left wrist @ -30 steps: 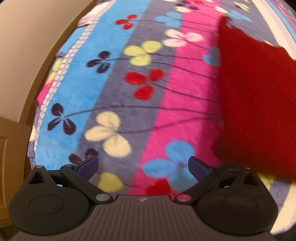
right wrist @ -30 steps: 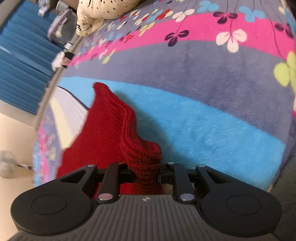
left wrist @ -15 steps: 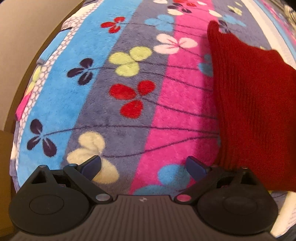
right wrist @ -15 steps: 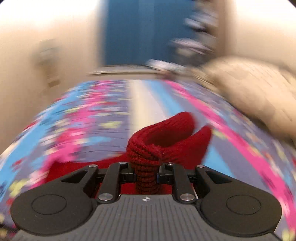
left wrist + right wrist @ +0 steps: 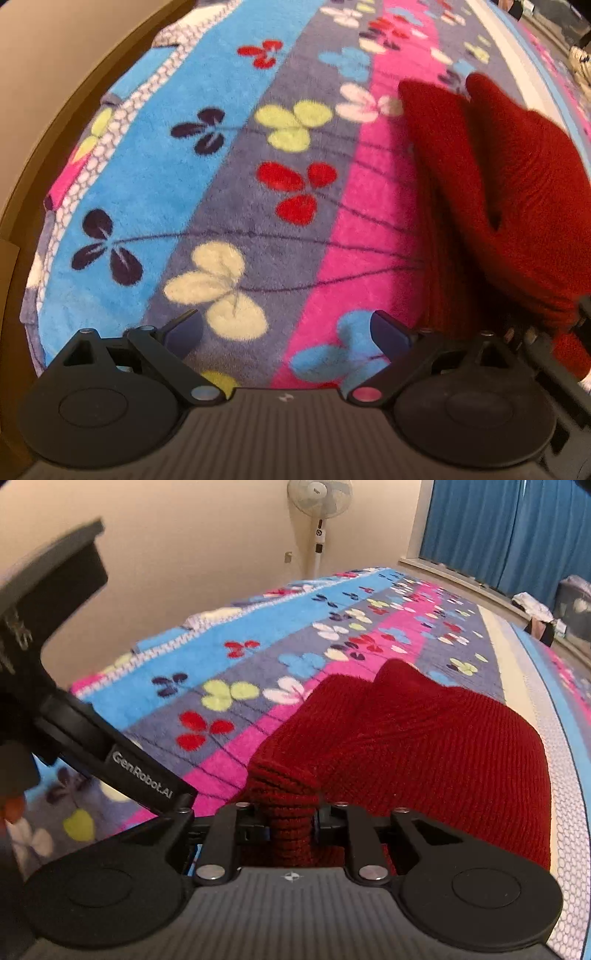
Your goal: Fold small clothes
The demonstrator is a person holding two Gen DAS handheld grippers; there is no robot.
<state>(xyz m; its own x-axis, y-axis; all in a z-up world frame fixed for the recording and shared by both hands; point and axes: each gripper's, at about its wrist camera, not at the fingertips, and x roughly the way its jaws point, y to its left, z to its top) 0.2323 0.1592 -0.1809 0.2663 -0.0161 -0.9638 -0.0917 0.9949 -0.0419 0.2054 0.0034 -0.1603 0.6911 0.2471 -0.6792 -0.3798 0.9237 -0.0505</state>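
Observation:
A small red knitted garment (image 5: 424, 746) lies on a flowered fleece blanket (image 5: 221, 664), partly folded over itself. My right gripper (image 5: 291, 812) is shut on the garment's ribbed edge and holds it low over the blanket. In the left wrist view the garment (image 5: 509, 192) fills the right side, its upper layer draped over the lower one. My left gripper (image 5: 286, 328) is open and empty just above the blanket, to the left of the garment. The left gripper's body (image 5: 92, 738) shows at the left of the right wrist view.
The blanket (image 5: 184, 184) covers a bed with striped blue, grey and pink bands. A standing fan (image 5: 319, 502) stands by the beige wall beyond the bed. Blue curtains (image 5: 517, 528) hang at the far right, with bags (image 5: 572, 602) below them.
My right gripper swung round with the red edge and carried it over the garment, so a folded layer now lies on top. My left gripper stayed open and shifted slightly.

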